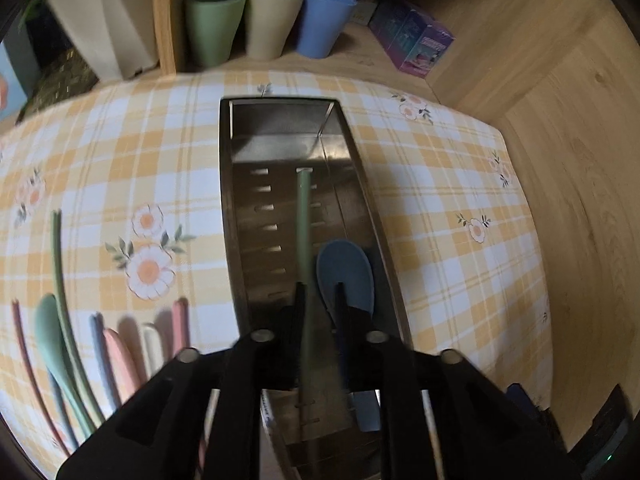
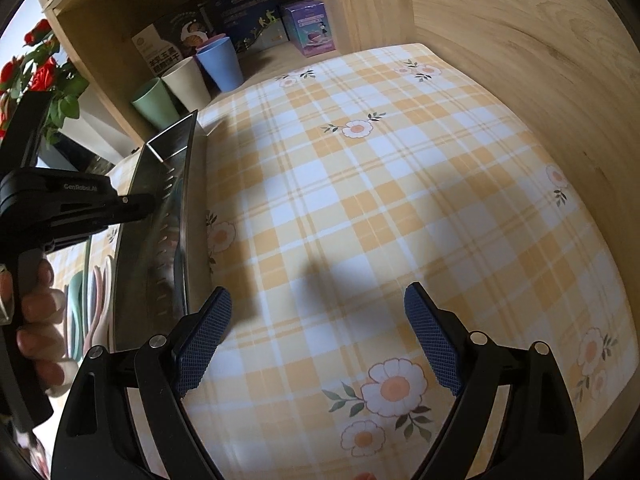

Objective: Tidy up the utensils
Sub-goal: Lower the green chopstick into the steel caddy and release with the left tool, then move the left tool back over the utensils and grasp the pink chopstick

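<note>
My left gripper (image 1: 320, 292) points down into a long metal tray (image 1: 280, 148) on the checked cloth. A green utensil (image 1: 304, 220) lies lengthwise in the tray, its handle between the narrowly parted fingers. The right finger stands clear of it, so the gripper is open. A blue spoon (image 1: 348, 268) lies in the tray just right of it. Several pastel utensils (image 1: 120, 356), among them a green spoon (image 1: 48, 320), lie on the cloth left of the tray. My right gripper (image 2: 316, 308) is wide open over bare cloth, right of the tray (image 2: 160, 216).
Green, cream and blue cups (image 1: 272, 20) stand on the wooden shelf behind the cloth, with boxes (image 1: 416, 44) beside them. A wooden wall (image 2: 520, 60) runs along the right. A white planter (image 1: 104, 32) is at the back left. A hand (image 2: 36, 312) grips the left tool.
</note>
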{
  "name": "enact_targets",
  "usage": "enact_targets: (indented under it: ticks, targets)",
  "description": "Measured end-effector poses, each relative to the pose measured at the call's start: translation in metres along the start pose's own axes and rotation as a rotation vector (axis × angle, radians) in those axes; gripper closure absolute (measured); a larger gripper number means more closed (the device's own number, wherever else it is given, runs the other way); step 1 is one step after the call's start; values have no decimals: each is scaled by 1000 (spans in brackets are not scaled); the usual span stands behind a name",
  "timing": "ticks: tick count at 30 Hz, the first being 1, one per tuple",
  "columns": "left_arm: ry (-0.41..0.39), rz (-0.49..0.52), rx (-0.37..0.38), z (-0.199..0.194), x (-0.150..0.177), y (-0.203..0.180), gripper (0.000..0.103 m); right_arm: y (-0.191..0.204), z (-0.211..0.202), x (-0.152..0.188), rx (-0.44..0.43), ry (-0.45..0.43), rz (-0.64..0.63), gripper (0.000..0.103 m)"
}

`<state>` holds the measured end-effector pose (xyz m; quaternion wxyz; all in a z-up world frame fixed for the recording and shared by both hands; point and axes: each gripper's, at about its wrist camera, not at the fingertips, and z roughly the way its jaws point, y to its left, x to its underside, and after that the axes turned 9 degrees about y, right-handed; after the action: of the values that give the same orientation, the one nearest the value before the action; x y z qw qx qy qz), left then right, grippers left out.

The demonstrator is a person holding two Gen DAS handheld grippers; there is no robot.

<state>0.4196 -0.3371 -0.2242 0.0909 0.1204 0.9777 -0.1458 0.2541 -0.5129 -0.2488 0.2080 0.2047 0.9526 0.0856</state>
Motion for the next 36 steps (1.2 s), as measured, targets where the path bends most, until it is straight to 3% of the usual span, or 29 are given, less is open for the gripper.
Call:
enact_targets:
  ticks: [10,20,27,36]
  targets:
    - [-80,53,9,-49,14,20,81,11,-18,7,-3,-29,27,18]
    - [-219,126,-83,-113,48,71,81,37,-33,24,-26,-50,45,18]
    - [-290,117,-95,-147,80,122,81,61,-35,37,-37,-54,22,18]
    - [-287,23,-108,-152,118,194,81,98,-30,55,-22,-49,-39,18]
